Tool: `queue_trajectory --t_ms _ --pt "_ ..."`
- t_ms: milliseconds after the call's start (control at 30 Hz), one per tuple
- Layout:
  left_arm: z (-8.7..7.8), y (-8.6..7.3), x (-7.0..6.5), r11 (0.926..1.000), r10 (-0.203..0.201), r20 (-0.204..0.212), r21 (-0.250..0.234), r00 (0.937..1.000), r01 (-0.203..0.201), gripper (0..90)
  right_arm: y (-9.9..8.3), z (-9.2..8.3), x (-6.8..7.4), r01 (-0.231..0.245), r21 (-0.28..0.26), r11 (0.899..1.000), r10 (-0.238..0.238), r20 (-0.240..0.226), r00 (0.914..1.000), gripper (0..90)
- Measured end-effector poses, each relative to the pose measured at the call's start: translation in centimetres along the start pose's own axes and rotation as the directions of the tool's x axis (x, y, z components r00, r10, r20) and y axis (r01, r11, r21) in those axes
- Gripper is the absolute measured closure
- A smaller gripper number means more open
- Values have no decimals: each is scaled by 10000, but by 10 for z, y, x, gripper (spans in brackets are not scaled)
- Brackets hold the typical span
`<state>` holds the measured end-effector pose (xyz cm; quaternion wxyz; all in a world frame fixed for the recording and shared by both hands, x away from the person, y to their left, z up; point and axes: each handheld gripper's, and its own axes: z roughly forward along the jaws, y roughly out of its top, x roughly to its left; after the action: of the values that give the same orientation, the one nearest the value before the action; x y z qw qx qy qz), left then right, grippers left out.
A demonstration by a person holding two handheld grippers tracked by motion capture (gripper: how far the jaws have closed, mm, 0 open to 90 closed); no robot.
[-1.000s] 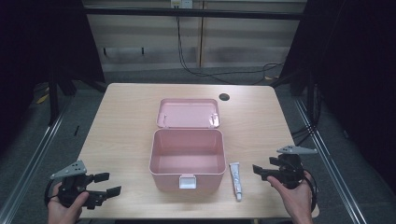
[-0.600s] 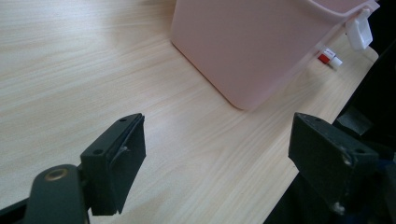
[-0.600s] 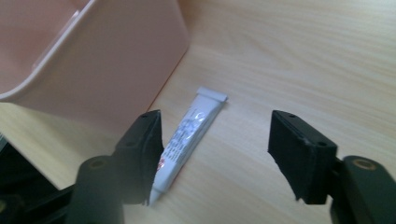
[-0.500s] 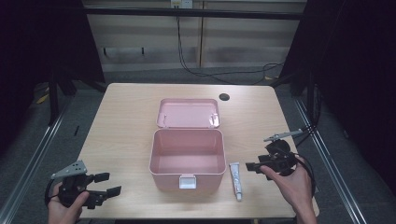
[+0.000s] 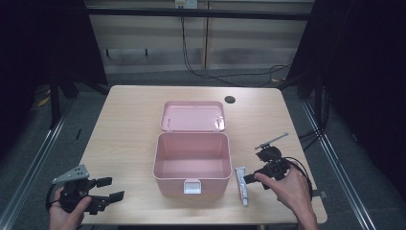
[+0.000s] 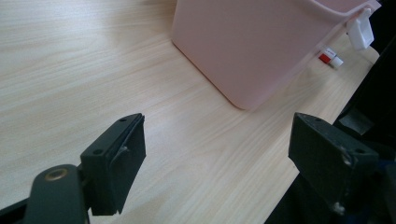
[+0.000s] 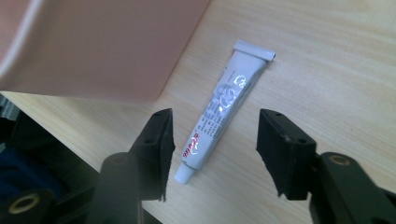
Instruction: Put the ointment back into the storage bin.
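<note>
A: Since the tube (image 5: 242, 184) lies flat on the counter (image 5: 129, 129) just beside the pink box (image 5: 191, 163), on its right side near the front corner, how should the right tool (image 5: 256, 176) take it?

B: From the high view, I'd lower it square across the tube's middle, away from the box wall, so neither jaw catches the pink side. The hand (image 5: 287, 189) reaches in from the box's right, the tool aimed toward the tube.

A: And the left tool (image 5: 106, 188)?

B: It rests well off the box's front-left corner, jaws spread wide, holding nothing.

A: The left gripper view agrees?

B: Yes: the left tool (image 6: 215, 163) gapes over bare counter (image 6: 93, 70), the box (image 6: 261, 42) ahead, the tube's (image 6: 329, 57) cap end peeking past the box.

A: The right gripper view?

B: The right tool (image 7: 212, 154) straddles the tube (image 7: 224, 109) near its cap. Its jaws have just been closing, now half-spread, pads not yet touching. The box (image 7: 98, 46) sits close on the left; keep clear.
</note>
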<state>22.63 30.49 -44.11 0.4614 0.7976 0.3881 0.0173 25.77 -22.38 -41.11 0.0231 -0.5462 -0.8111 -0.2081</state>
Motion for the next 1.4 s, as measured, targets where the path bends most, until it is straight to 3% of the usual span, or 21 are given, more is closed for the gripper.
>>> queue_trajectory --t_ms 167,500,733,933,1400 --pt "0 0 -1 10000 9 31 9 10000 -9 188 -1 10 0 -395 562 9976 390 100 9992 521" --pt "0 0 0 10000 34 57 32 10000 -34 188 5 32 12 -417 1630 9857 286 819 9962 596" --pt "1 0 0 10000 35 67 33 10000 -35 188 6 40 17 -550 1693 9840 341 1236 9917 607" --pt "0 0 -1 10000 23 61 21 10000 -23 188 6 48 18 -1007 1760 9792 860 889 9923 627" --pt "0 0 0 10000 18 46 10 10000 -18 188 7 61 20 -1235 2209 9674 847 1771 9805 697"
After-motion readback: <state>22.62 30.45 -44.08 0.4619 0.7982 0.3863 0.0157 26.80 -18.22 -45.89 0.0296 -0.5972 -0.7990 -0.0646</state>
